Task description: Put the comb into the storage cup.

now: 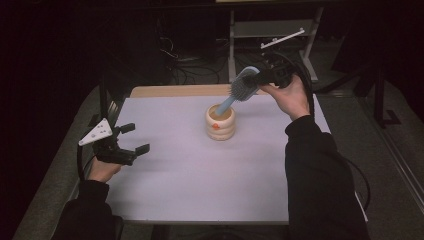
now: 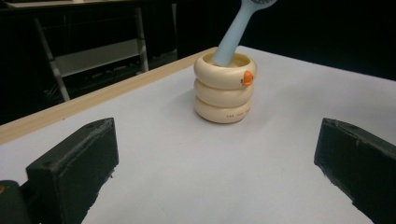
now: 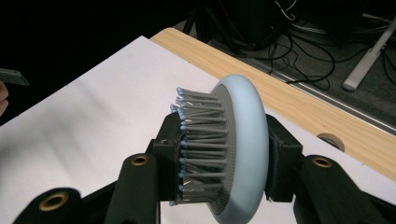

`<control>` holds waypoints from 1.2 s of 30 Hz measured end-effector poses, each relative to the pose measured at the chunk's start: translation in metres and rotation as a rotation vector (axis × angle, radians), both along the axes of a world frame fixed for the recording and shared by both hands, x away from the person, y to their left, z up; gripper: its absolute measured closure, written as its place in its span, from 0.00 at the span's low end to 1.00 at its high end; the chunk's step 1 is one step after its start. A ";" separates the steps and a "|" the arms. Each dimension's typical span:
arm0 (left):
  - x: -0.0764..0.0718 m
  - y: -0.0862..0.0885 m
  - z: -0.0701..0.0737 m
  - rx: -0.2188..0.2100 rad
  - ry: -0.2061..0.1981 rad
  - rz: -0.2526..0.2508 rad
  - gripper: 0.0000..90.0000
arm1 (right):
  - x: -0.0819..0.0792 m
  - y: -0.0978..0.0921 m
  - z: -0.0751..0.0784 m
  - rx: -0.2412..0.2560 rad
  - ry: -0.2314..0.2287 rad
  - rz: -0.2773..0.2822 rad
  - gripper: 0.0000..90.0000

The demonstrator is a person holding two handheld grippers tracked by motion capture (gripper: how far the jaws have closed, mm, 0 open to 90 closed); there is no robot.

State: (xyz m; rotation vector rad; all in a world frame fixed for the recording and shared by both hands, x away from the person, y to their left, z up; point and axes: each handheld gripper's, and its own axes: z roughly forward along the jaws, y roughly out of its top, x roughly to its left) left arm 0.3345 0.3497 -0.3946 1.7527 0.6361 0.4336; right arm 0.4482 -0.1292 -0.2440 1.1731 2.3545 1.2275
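Two grippers in my hands, one busy, one idle. My right gripper (image 1: pixel 262 76) is raised over the far right part of the counter (image 1: pixel 175 170), its fingers (image 3: pixel 161 154) closed on the head of a pale blue hairbrush (image 1: pixel 239 89); one finger presses into the grey bristles, the other sits against the smooth blue back. From the right gripper view the brush head (image 3: pixel 233 149) stands on edge between them, bristles pointing left

Brush is tilted: head up and to the right, handle slanting down to the left into the mouth of a cream holder (image 1: pixel 220 123) shaped like three stacked rings, with a small orange mark on its top ring. Holder stands upright near the middle of the counter, a little toward the far side. In the left gripper view the blue handle (image 2: pixel 232 35) leans against the holder's (image 2: pixel 224 88) rim; how deep it goes I cannot tell

My left gripper (image 1: pixel 131 138) hovers low at the near left of the counter, well apart from the holder, fingers (image 2: pixel 77 163) spread wide with nothing between them, pointing toward the holder

Counter top is white with a wooden strip along its far edge; beyond it, dark floor with cables and a metal shelf frame (image 1: pixel 272 35)
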 end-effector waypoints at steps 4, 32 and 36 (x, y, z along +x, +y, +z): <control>-0.005 0.007 -0.005 -0.019 -0.010 0.034 0.00 | 0.003 0.004 -0.005 -0.012 0.009 0.000 0.62; -0.010 0.017 -0.036 0.005 0.047 0.085 0.00 | 0.018 0.027 -0.041 -0.047 0.056 0.008 0.62; -0.011 0.015 -0.037 0.015 0.052 0.073 0.00 | 0.019 0.030 -0.046 -0.053 0.063 0.012 0.62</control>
